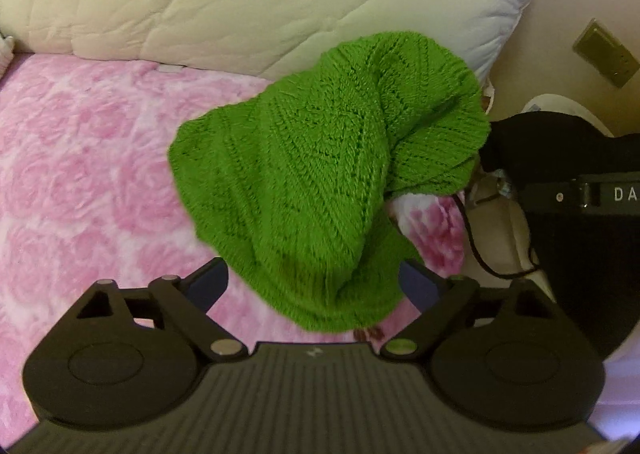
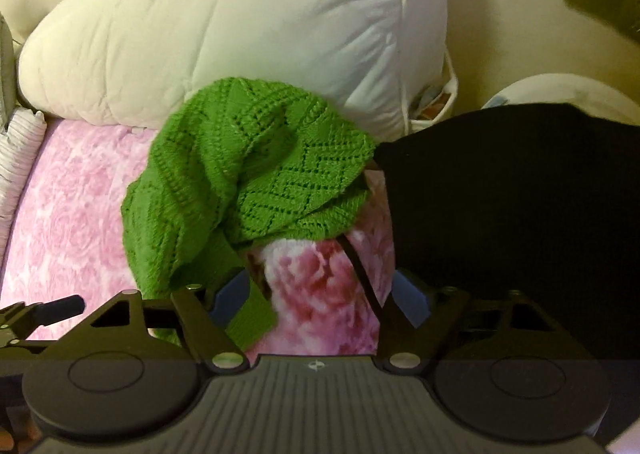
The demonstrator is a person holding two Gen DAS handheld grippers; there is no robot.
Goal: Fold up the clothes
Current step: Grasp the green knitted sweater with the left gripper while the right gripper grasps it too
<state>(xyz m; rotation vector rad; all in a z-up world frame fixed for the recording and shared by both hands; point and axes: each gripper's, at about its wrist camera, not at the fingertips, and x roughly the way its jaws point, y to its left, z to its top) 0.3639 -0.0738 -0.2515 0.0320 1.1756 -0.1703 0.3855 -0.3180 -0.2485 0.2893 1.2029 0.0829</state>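
The green knit top (image 1: 320, 174) sat bunched on the pink bed (image 1: 80, 174). Both hand-held grippers, left (image 1: 312, 286) and right (image 2: 320, 294), were wide open, holding nothing; it needed spreading flat.

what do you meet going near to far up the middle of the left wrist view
left hand-held gripper → green knit garment → white pillow

Warm, soft indoor light, no hard shadows. Fisheye bending with dark corner vignetting. Slight blur throughout; close foreground softest.
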